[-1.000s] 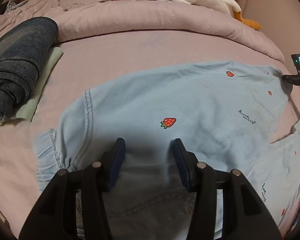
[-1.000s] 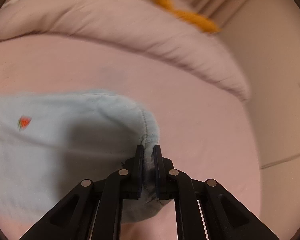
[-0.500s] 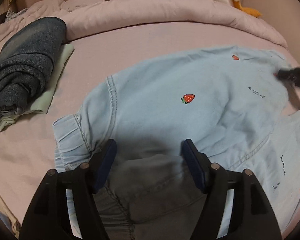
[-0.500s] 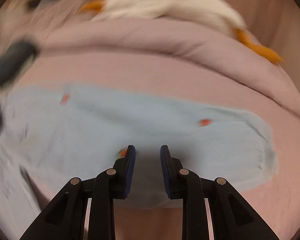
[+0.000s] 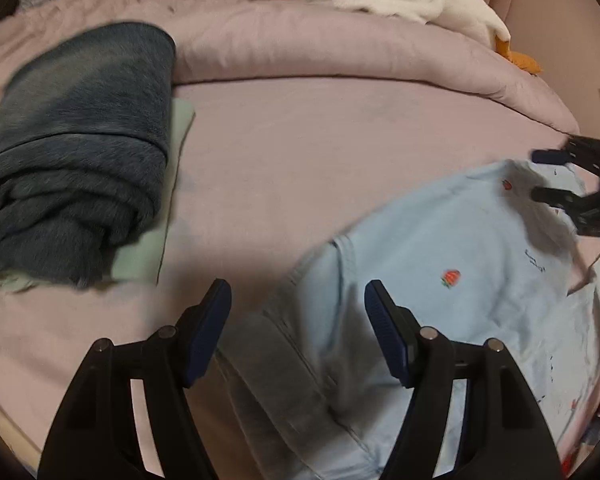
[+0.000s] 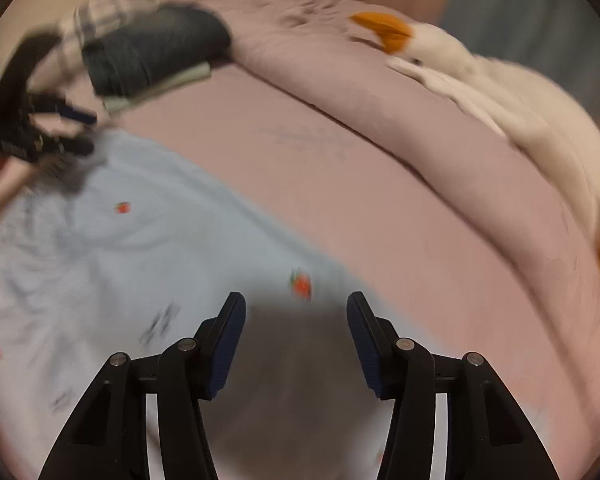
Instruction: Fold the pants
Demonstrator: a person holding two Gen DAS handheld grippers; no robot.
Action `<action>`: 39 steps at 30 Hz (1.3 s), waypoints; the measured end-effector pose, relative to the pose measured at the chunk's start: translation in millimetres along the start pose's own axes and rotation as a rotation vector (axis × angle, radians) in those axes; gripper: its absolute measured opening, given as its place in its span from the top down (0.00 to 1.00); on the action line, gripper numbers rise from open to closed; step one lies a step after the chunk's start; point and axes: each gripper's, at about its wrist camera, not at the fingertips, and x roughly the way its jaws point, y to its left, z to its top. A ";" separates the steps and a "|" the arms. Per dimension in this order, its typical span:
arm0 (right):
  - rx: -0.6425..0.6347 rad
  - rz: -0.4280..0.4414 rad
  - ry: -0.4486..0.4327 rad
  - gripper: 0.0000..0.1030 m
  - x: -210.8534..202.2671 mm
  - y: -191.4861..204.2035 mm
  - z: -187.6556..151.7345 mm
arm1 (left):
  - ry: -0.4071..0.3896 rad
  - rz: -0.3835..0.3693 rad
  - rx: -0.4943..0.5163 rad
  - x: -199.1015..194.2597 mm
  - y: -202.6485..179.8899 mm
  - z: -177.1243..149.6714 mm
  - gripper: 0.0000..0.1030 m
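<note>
Pants (image 5: 480, 260): pale blue with a strawberry print, spread over the pink bed (image 5: 320, 152), one layer seemingly laid over another, near edge rumpled and in shadow.

Left gripper (image 5: 296, 296): fingers wide apart, just been opening, hovering over the gathered hem, nothing pinched between them. Right gripper (image 6: 296, 304): fingers likewise parted, just been opening, poised above the other end of the cloth, nothing clamped.

Probably between folds, both ends free.

Risks from here:
- Closing on the top layer alone and peeling the fold apart.
- Pinching the bedsheet along with cloth lying flush on it.
- Lifting the two ends unevenly and skewing the crease.
- Right wrist view badly smeared, hence some risk of a misplaced pinch at that end.
- Dragging cloth towards the dark blue folded stack (image 5: 80, 140) to the left and disturbing it.
</note>
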 end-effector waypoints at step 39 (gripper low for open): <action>-0.109 -0.145 -0.080 0.99 -157.8 192.1 -127.6 | -0.245 0.327 0.620 -129.3 -128.3 -216.8 0.87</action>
